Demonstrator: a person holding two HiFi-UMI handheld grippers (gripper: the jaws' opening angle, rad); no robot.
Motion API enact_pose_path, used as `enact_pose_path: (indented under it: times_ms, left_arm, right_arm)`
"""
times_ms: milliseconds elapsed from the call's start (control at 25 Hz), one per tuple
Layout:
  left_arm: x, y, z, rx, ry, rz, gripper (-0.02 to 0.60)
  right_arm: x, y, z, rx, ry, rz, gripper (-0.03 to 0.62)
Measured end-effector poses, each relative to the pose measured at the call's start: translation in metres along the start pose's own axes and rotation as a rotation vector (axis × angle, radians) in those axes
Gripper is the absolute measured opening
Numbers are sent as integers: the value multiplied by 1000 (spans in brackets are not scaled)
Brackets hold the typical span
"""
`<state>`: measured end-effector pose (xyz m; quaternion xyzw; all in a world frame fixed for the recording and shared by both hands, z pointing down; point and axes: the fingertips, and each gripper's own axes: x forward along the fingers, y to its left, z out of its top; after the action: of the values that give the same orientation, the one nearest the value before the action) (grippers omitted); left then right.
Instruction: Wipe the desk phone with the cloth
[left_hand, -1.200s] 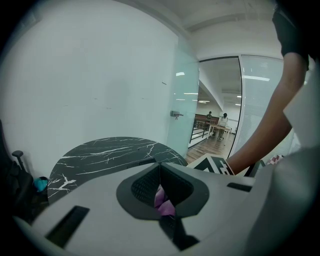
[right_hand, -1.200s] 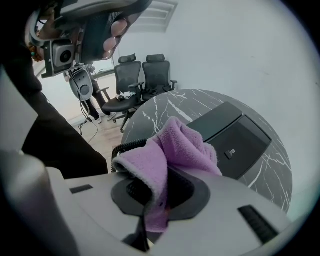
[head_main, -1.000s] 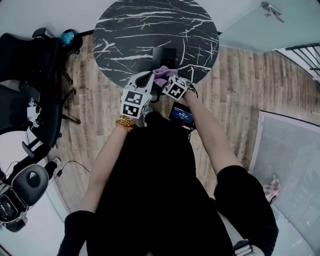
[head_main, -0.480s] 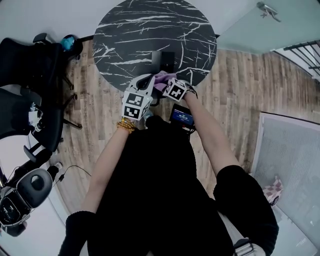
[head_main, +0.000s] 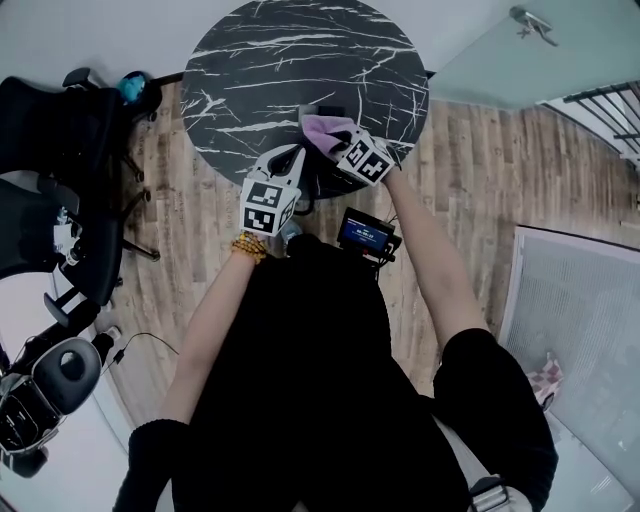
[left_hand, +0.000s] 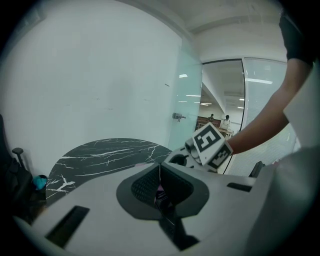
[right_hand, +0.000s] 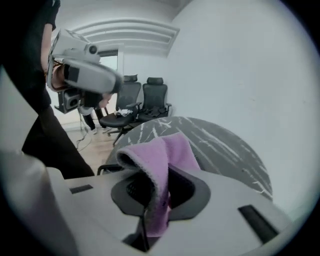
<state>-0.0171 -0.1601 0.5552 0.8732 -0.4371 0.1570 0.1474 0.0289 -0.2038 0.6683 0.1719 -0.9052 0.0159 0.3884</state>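
My right gripper (head_main: 338, 140) is shut on the purple cloth (head_main: 323, 128), which it holds over the near part of the round black marble table (head_main: 270, 60). Only a dark edge of the desk phone (head_main: 312, 109) shows beside the cloth; the rest is covered. In the right gripper view the cloth (right_hand: 167, 155) drapes from the closed jaws of the right gripper (right_hand: 156, 197). My left gripper (head_main: 292, 155) hovers at the table's near rim, left of the cloth and apart from it. In its own view the left gripper (left_hand: 159, 172) has its jaws together.
Black office chairs (head_main: 60, 150) stand left of the table on the wooden floor. A small lit screen (head_main: 365, 233) hangs at the person's chest. A glass wall with a door handle (head_main: 530, 20) stands at the right. The far half of the table (left_hand: 110, 152) lies bare.
My right gripper has carried the cloth farther onto the table, over the phone, which showed more before. The left gripper has stayed almost in place, so the two have drawn apart.
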Motion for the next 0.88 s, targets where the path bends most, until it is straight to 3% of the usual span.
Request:
enact_pose_path:
  times_ms: [200,440,680,880]
  left_arm:
    - [4,1,-1,1,10,-1,15]
    - [7,-3,-1,13,24,-5,15]
    - [9,-3,-7,9,48,-7,15]
    - [10,-1,-15,-3,70,-5,15]
  right_arm:
    - [-22,-75,32,-75,-38,-263,58]
    - [-19,-100,25,-119,37,-405,58]
    - [10,-82,-16,-38,146,-348,60]
    - [15,-79,-18,2,128,-340,58]
